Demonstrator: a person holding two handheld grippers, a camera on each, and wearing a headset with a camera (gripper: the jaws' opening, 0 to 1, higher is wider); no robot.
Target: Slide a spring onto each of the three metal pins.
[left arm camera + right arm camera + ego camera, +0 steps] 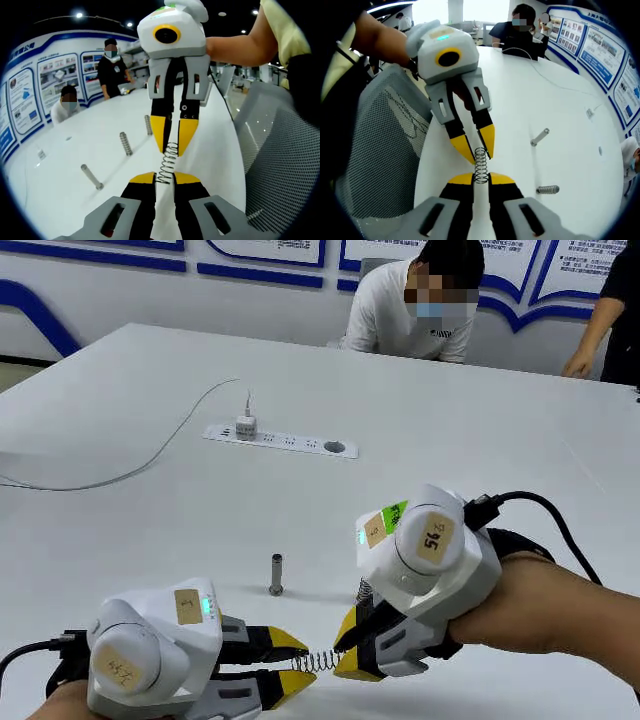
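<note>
A small steel spring (316, 661) hangs in the air between my two grippers, near the table's front edge. My left gripper (295, 662) is shut on one end and my right gripper (345, 650) on the other. The left gripper view has the spring (167, 162) rising from its jaws to the right gripper (172, 145). Beyond stand a bare metal pin (91, 176) and two pins wearing springs (125, 143) (148, 124). The bare pin (276, 575) stands upright just past the grippers. In the right gripper view the spring (480, 165) runs to the left gripper (479, 147).
A white power strip (280, 440) with a plugged-in charger and a grey cable lies mid-table. A person (415, 300) sits at the far side; another stands at the far right. A mesh chair (385, 145) is beside the white table's (480, 430) near edge.
</note>
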